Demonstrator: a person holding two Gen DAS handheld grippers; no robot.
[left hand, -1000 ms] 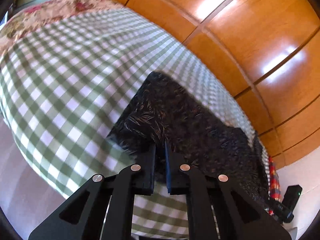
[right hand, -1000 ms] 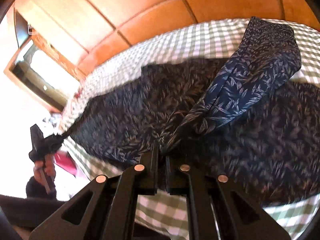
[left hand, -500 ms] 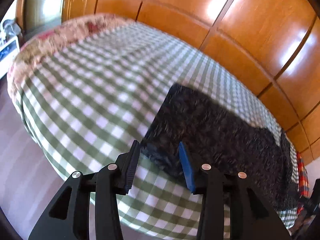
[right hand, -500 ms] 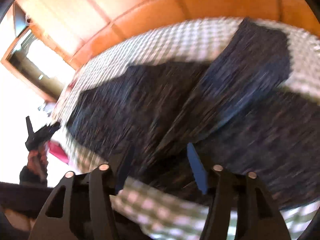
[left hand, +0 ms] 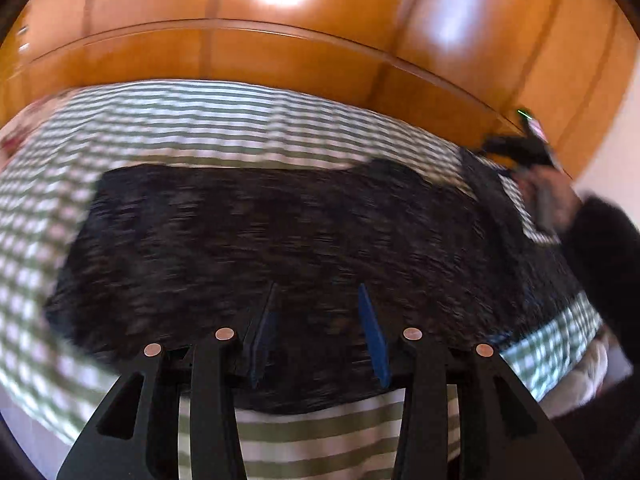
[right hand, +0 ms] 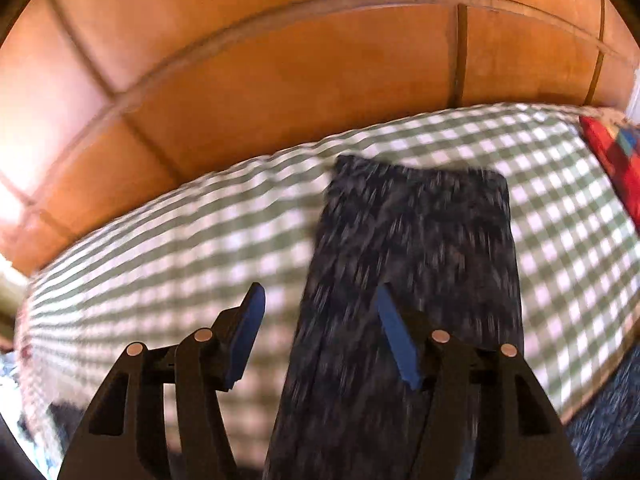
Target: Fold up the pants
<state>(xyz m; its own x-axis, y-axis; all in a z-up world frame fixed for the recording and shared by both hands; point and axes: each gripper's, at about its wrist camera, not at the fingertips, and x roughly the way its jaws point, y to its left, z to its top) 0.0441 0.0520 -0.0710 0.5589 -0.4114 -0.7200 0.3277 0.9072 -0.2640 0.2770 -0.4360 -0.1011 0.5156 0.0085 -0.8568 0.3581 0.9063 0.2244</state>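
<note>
Dark leaf-print fabric pants (left hand: 280, 240) flat on green-and-white checked bedspread (left hand: 200, 120); my left gripper (left hand: 320, 328) and right gripper (right hand: 320, 332) both gape wide, holding nothing.

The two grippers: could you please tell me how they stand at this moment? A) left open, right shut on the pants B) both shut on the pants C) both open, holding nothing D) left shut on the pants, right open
C: the left gripper and the right gripper each show a wide gap between their blue pads, with the dark patterned pants lying flat on the checked bedspread, in neither grip.
</note>
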